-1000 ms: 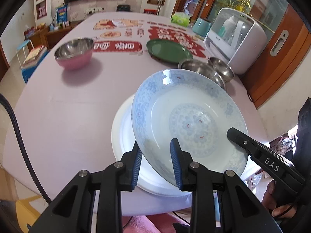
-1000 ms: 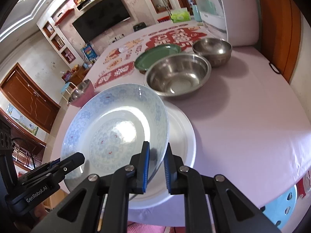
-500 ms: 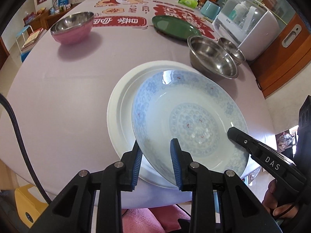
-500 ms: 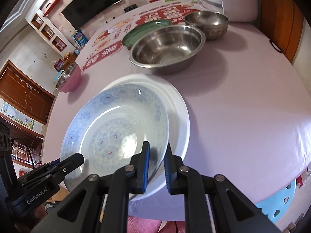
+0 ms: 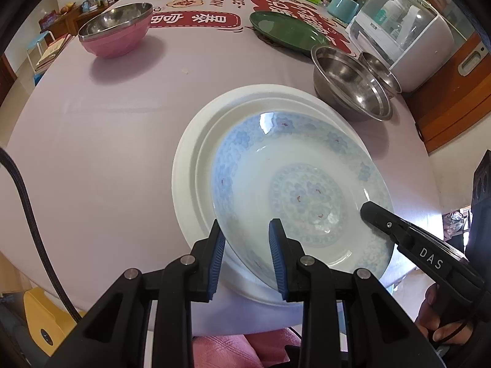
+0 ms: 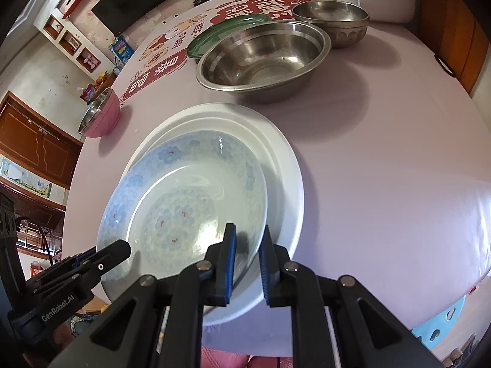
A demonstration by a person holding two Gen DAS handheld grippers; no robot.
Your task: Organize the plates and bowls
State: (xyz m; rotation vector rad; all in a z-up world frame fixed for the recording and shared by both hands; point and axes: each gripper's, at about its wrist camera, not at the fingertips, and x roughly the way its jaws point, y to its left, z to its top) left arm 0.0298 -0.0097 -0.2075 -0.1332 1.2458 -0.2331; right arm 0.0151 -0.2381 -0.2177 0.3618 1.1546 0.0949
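A blue-patterned deep plate [image 5: 300, 190] [image 6: 184, 202] sits low over a larger white plate [image 5: 196, 159] [image 6: 285, 168] near the table's front edge, shifted toward the near side. I cannot tell whether the two plates touch. My left gripper [image 5: 245, 227] is shut on the blue plate's near-left rim, one pad inside and one underneath. My right gripper [image 6: 248, 230] is shut on its near-right rim in the same way. Each gripper shows in the other's view: the right gripper [image 5: 368, 210] over the plate's right edge, the left gripper [image 6: 119, 248] at its left edge.
On the lilac tablecloth [image 5: 92, 141] stand a pink bowl with a steel lining [image 5: 116, 33], a green plate [image 5: 285, 33], a large steel bowl [image 5: 349, 82] and a smaller steel bowl [image 5: 380, 70]. A white appliance [image 5: 408, 36] stands at the far right.
Both grippers have come down with the blue plate, which was tilted above the white plate and now lies low inside its outline. Both views have tipped further downward.
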